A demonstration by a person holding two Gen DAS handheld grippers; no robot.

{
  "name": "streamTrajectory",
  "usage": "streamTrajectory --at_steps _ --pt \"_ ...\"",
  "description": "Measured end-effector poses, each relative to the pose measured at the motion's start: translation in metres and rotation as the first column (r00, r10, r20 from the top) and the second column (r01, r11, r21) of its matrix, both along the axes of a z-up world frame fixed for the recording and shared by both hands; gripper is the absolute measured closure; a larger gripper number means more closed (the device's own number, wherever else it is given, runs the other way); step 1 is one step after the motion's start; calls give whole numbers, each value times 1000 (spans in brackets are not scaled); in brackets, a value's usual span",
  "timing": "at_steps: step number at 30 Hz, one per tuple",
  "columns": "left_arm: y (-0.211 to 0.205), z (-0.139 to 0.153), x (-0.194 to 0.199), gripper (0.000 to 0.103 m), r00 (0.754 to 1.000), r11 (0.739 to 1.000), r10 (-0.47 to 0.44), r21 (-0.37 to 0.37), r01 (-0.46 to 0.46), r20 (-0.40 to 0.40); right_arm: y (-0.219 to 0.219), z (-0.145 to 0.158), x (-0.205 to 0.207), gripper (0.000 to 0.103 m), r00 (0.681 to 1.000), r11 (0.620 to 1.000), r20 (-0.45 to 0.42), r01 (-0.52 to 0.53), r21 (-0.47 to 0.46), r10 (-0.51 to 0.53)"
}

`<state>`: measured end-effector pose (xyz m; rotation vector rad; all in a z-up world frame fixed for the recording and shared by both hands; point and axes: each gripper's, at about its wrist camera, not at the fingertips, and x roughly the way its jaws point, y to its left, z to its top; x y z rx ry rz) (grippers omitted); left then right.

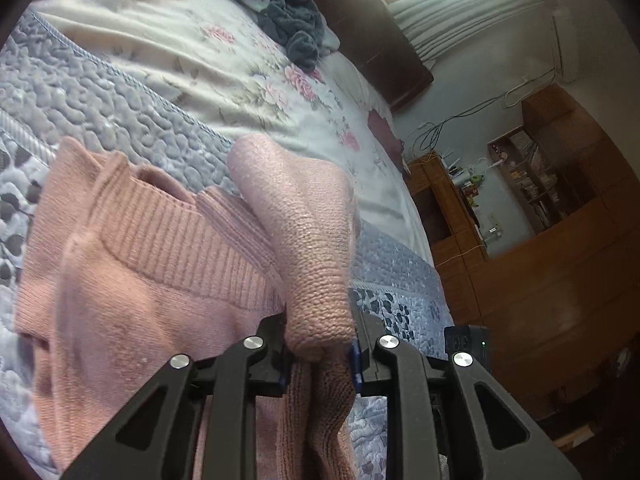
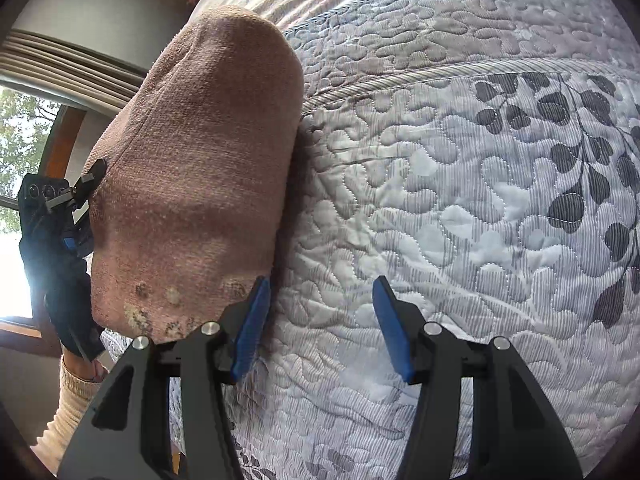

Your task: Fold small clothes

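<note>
- A pink knitted sweater (image 1: 132, 264) lies spread on a grey-and-white quilted bedspread (image 1: 132, 100), its ribbed collar facing the left wrist camera.
- The left gripper (image 1: 320, 354) has its jaws closed on a fold of the sweater, which rises between the blue pads as a rounded hump of knit.
- The right gripper (image 2: 322, 326) hangs over the quilt's leaf-patterned panel with its jaws spread and nothing between them.
- Its left blue pad (image 2: 250, 332) sits just beside the raised pink fabric (image 2: 192, 168); whether it touches the knit cannot be told.
- In the right wrist view, the left gripper shows at the far side of the lifted sweater, held by a hand with a cream knitted sleeve (image 2: 72, 408).
- A dark grey garment (image 1: 280, 16) lies crumpled on the floral sheet (image 1: 224, 76), well apart from the sweater.
- No brand, label or legible writing shows on any item.
</note>
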<state>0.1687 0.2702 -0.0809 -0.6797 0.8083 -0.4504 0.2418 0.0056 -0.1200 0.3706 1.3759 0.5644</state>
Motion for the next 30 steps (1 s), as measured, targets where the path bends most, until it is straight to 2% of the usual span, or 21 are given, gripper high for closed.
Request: streamTrajectory --at_steps 4,7,11,14,17,21,24,26,28,30 --pt "40 13 -8 82 998 998 56 19 -57 10 18 5 -3 49 999 999 20 -37 5 37" --pt "70 9 -7 82 996 996 85 33 -85 0 32 8 -4 49 998 998 26 -60 23 59" --pt "101 -22 -3 83 986 982 151 130 -140 -73 50 10 -6 48 996 995 30 -90 35 89" --pt "119 -53 -2 84 977 982 176 98 -164 -120 64 10 -9 47 994 993 29 -110 45 109" --pt "118 -65 -1 83 977 982 173 99 -162 -120 77 7 -11 46 991 990 19 -133 46 133" --pt "114 -58 -8 77 974 978 184 128 -167 -129 94 1 -16 45 987 984 7 -161 70 161" --pt "112 -43 -31 76 978 979 168 139 -151 -121 103 2 -22 44 982 978 9 -188 86 188" --pt "107 -35 -52 75 982 977 145 175 -123 -118 106 5 -30 43 979 975 8 -201 97 202" --pt "98 -31 -74 65 986 971 115 223 -87 -117 109 3 -32 43 979 973 2 -205 107 206" --pt "90 -32 -91 62 987 969 97 240 -63 -130 113 -5 -33 43 979 972 -19 -201 119 205"
